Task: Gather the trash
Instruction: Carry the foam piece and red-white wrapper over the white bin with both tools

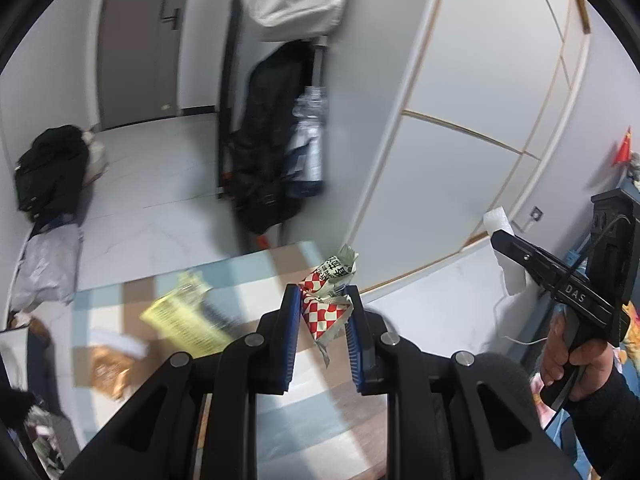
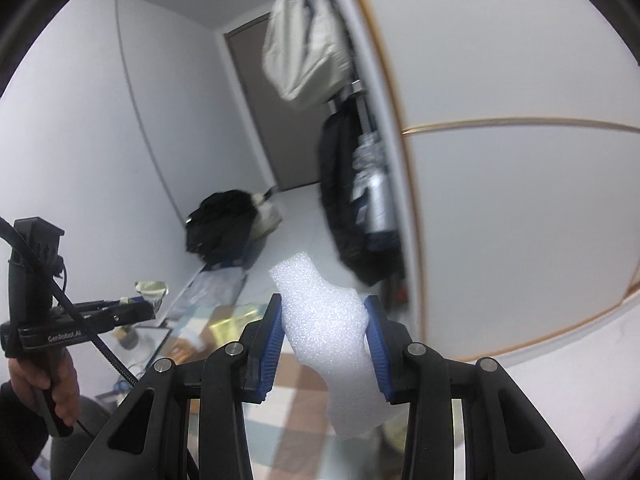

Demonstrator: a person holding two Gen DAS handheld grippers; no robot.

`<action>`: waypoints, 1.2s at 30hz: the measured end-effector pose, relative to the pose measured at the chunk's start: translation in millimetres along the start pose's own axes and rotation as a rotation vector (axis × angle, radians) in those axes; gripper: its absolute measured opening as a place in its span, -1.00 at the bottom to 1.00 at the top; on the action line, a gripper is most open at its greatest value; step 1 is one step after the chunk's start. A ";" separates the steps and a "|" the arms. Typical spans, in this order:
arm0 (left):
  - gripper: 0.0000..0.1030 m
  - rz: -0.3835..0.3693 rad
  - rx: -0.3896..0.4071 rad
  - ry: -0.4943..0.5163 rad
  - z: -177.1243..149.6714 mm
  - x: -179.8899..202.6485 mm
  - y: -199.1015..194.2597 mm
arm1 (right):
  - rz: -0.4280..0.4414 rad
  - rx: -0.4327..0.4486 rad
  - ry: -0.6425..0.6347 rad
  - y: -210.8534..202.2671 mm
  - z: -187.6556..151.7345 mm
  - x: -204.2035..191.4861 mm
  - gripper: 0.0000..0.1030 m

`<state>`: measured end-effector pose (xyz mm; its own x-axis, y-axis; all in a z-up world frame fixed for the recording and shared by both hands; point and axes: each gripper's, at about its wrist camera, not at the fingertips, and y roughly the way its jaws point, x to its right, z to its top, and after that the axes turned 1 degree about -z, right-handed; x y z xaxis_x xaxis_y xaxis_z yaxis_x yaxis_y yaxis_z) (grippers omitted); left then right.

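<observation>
The left gripper [image 1: 322,300] is up off the table with its blue pads pinched on a crumpled wrapper [image 1: 326,304], red-and-white checked with a pale printed end sticking up past the fingertips and a torn tail hanging down between them. Over on the right, the right gripper [image 2: 324,312] is clamped on a chunk of white foam [image 2: 326,320]; the foam bulges above the pads and runs down below them, squeezed at the waist. From the left camera you can see that same foam piece poking out of the other tool, which a bare hand [image 1: 572,356] holds by its handle. Both tools are held in the air above a checked table [image 1: 280,412], its top patterned in pale blue, white and brown squares. More rubbish lies on that table off to the left: a yellow packet [image 1: 188,316] and a brown wrapper [image 1: 108,372] nearer the edge, both blurred. Beyond the table there is a white tiled floor, a black bag [image 1: 50,172] slumped against the wall, and dark coats [image 1: 272,140] hanging beside a white wardrobe [image 1: 460,120].
</observation>
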<state>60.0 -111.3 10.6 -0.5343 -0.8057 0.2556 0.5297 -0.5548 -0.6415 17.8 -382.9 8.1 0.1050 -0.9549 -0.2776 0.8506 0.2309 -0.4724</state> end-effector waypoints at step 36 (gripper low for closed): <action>-0.67 -0.104 -0.766 0.007 -26.1 95.0 325.7 | -0.030 -0.491 0.353 166.2 -162.9 237.6 -0.26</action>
<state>164.6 -363.2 -192.9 -0.5618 -0.7548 0.3387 -0.1258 -0.3267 -0.9367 100.1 -541.0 -272.7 -0.1641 -0.8625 -0.4787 0.5041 0.3438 -0.7922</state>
